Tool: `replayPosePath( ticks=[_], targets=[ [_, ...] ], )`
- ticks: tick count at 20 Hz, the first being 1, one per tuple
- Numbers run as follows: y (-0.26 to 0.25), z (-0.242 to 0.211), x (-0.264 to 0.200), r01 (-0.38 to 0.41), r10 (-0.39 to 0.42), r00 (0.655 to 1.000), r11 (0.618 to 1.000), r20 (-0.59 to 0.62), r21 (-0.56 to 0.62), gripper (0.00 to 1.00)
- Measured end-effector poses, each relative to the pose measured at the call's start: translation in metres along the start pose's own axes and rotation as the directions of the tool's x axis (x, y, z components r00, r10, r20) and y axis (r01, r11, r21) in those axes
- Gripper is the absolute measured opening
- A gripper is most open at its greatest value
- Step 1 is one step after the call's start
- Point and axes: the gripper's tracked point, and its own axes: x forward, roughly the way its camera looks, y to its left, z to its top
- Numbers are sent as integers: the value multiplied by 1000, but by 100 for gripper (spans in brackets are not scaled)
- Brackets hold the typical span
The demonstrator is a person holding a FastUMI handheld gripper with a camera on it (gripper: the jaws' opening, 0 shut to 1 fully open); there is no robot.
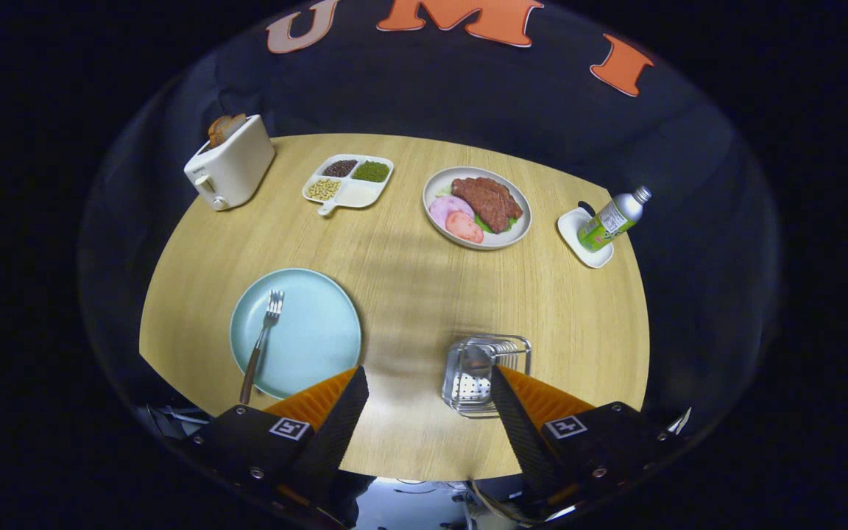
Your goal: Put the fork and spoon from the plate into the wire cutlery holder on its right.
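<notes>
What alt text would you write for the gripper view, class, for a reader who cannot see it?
The open gripper hovers over a wooden table, nothing between its fingers. A fork lies on the blue plate beside the left finger; the wire cutlery holder, with a spoon inside, stands by the right.

My gripper has 2 fingers, each faced on the inner side with a black, finely ribbed pad and backed by a bright orange ribbed wedge. Behind each wedge sits a matte black block with rounded corners. Each block carries 1 small white square tag printed with a black pattern. Small silver screw heads dot the blocks near their back edges. The fingers stand wide apart, nothing between them.
</notes>
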Motion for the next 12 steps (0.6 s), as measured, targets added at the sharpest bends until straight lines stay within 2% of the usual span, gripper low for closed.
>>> replayPosePath(
  ticks=[6, 12],
  targets=[
    [104, -20, 17, -90, 86, 995, 993, 47, 82, 100],
    [173, -32, 43, -92, 80, 991, 989, 107, 112, 100]
  ],
)
